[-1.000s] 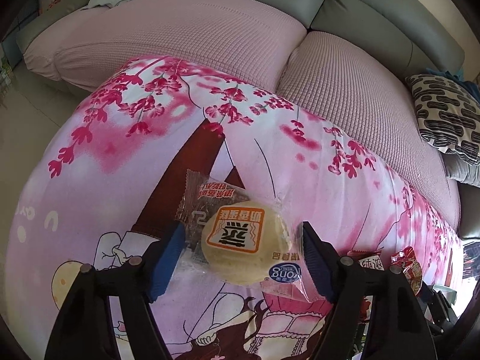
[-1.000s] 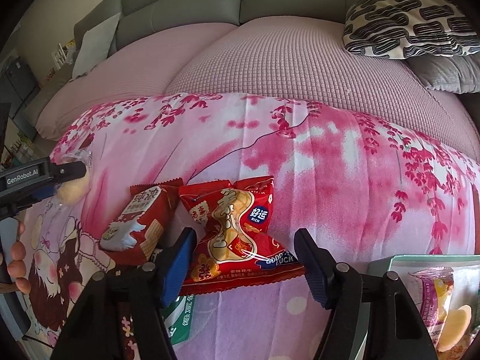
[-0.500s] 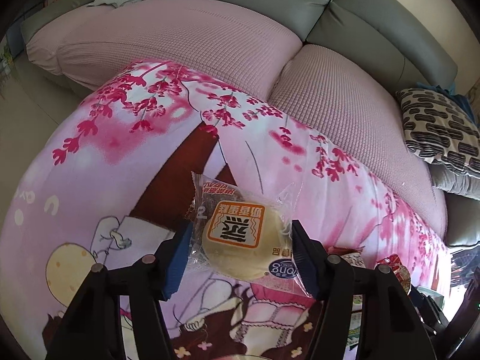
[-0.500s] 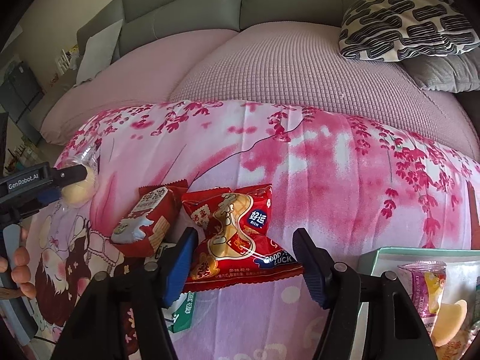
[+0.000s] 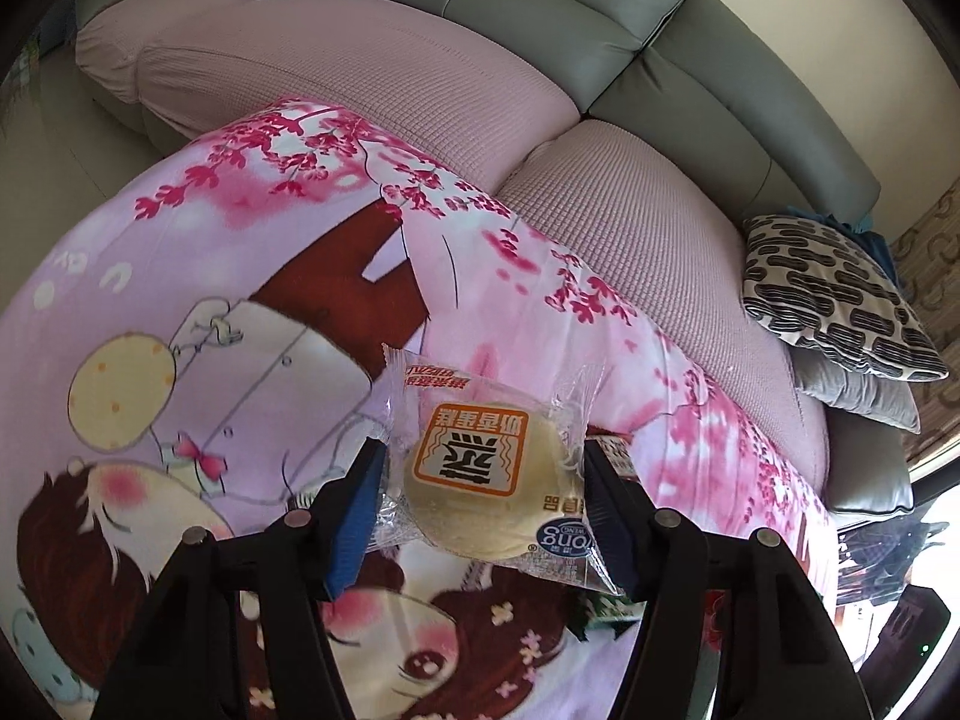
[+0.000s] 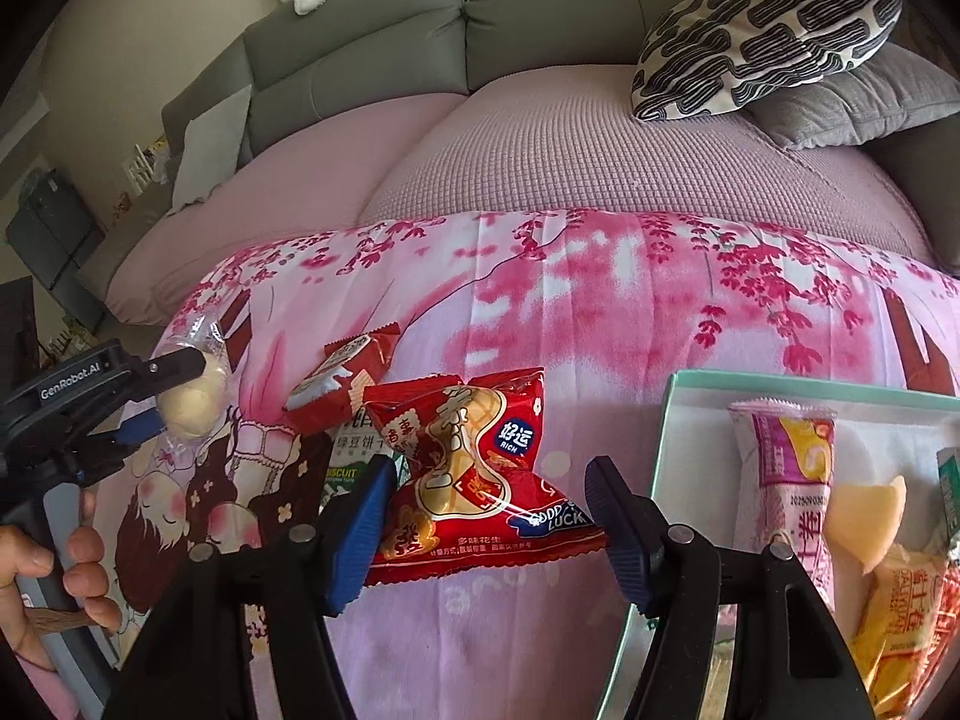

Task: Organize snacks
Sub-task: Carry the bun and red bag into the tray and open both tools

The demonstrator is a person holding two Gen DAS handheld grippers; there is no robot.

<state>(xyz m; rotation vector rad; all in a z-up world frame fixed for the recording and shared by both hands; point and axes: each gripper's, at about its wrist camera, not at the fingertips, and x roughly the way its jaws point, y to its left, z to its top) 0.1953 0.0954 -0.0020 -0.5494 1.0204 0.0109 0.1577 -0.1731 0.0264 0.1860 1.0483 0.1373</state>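
A round yellow cake in a clear wrapper [image 5: 474,474] hangs above the pink cartoon cloth [image 5: 240,312], with my left gripper [image 5: 483,510] shut on it, pads pressing both sides. From the right wrist view the same cake [image 6: 192,405] shows at far left in the left gripper [image 6: 174,399]. My right gripper [image 6: 492,519] is shut on a red peanut packet [image 6: 474,474], which is raised off the cloth [image 6: 600,330]. Right of it stands a white box with a teal rim [image 6: 669,414].
The box holds a pink packet [image 6: 786,480] and yellow snack packets [image 6: 888,588]. A red wafer packet [image 6: 342,369] and a green biscuit packet [image 6: 351,459] lie on the cloth. A hand [image 6: 42,558] grips the left tool. The sofa [image 6: 540,138] and a patterned cushion [image 6: 762,36] sit behind.
The left jaws closed onto the cake, then lifted it off the cloth. The right gripper rose with the red packet and shifted right, bringing the box further into view.
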